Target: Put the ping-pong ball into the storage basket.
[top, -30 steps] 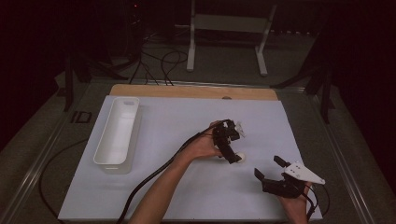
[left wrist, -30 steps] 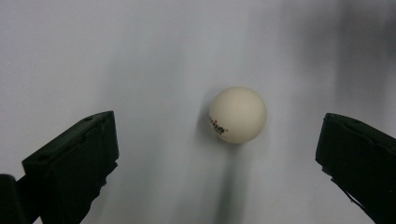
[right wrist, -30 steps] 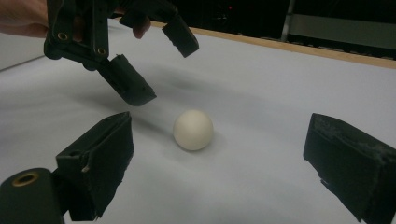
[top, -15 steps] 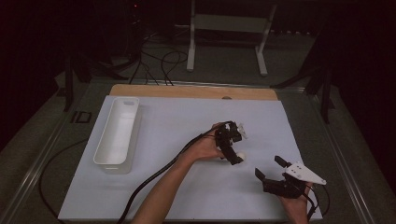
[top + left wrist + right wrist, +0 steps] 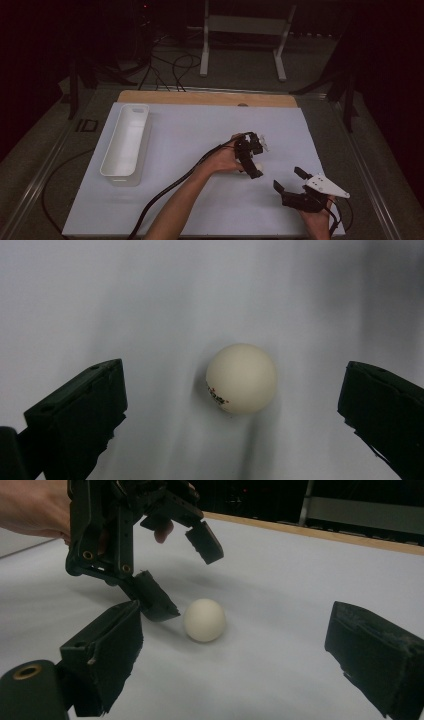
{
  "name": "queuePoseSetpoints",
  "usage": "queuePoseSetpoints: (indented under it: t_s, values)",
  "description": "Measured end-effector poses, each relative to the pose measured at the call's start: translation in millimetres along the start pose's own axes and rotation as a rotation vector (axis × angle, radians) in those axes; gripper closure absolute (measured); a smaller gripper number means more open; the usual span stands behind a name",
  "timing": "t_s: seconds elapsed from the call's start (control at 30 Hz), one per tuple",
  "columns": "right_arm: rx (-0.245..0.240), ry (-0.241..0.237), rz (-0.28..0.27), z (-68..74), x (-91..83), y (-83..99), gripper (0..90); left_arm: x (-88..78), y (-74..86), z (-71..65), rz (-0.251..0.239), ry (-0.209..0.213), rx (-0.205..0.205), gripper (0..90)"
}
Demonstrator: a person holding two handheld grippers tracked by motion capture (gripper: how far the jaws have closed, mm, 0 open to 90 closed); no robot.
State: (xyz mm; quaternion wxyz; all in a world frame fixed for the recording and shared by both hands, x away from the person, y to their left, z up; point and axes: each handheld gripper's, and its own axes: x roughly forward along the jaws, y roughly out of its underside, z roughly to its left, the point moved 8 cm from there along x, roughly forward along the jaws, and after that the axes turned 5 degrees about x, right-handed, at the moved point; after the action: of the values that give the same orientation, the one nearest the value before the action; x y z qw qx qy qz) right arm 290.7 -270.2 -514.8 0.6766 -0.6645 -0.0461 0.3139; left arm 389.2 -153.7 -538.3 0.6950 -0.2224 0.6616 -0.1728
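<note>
On the white table (image 5: 200,150), well to the right of the long white tray (image 5: 125,145), a cream ball (image 5: 241,378) with small printed lettering rests between the wide-apart jaws of the left tool (image 5: 250,162), touching neither. In the right gripper view, one jaw tip sits just beside the ball and the other hangs above it. The right tool (image 5: 290,182), jaws also spread, lies near the table's front edge, pointed toward the ball from a short way off, gripping nothing.
</note>
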Motion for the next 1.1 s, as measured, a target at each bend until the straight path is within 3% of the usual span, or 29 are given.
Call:
queuePoseSetpoints:
  t_s: [0.5,0.7,1.1]
  values:
    - [-0.001,0.001,0.003,0.0,0.6,0.6,8.0,9.5,0.2,-2.5,0.039,0.024,-0.003,6.1]
    - [0.0,0.001,0.003,-0.1,0.6,0.6,8.0,16.9,2.6,-3.2,0.085,0.006,0.015,17.3]
    - [-0.002,0.001,0.005,-0.6,0.6,0.9,8.0,26.7,3.4,-4.6,0.076,0.031,-0.006,43.8]
